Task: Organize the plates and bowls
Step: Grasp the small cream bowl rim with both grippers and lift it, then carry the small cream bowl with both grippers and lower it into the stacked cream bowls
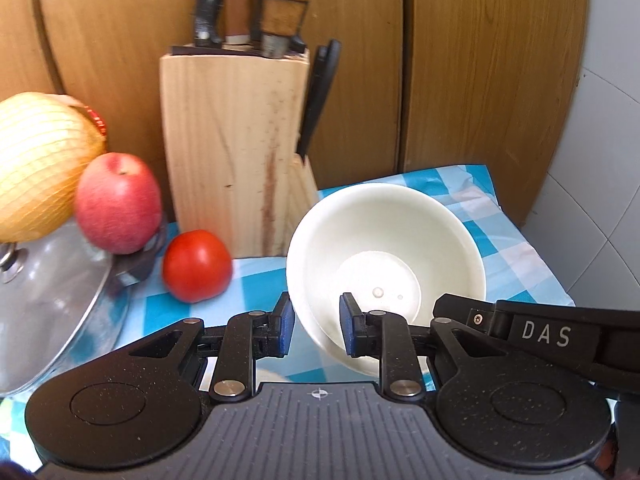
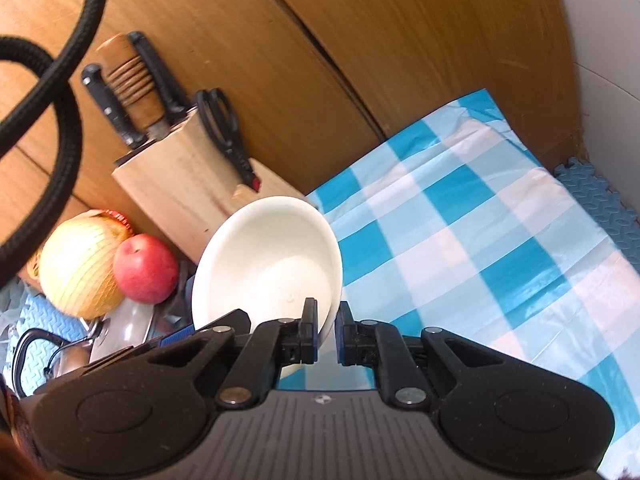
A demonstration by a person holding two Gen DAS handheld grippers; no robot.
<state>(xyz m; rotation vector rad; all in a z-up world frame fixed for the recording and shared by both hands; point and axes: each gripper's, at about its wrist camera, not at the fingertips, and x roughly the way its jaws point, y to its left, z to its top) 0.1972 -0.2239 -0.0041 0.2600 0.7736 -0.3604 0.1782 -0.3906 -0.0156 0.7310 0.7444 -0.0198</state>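
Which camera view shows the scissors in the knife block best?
The right wrist view: both black handle loops and the shaft of the scissors show at the knife block. In the left wrist view they appear edge-on, as a thin dark strip.

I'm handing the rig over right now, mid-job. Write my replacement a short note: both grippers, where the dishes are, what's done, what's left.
Left gripper: shut on the rim of the cream-white round ceramic bowl.
Right gripper: shut on the same bowl's rim, opposite side.
Bowl: tilted, held clear of the blue-and-white checked tablecloth, in front of the pale wooden knife block.
Done: bowl picked up with both grippers.
Left: set it down where it belongs; no plates or other bowls visible, so check what remains.
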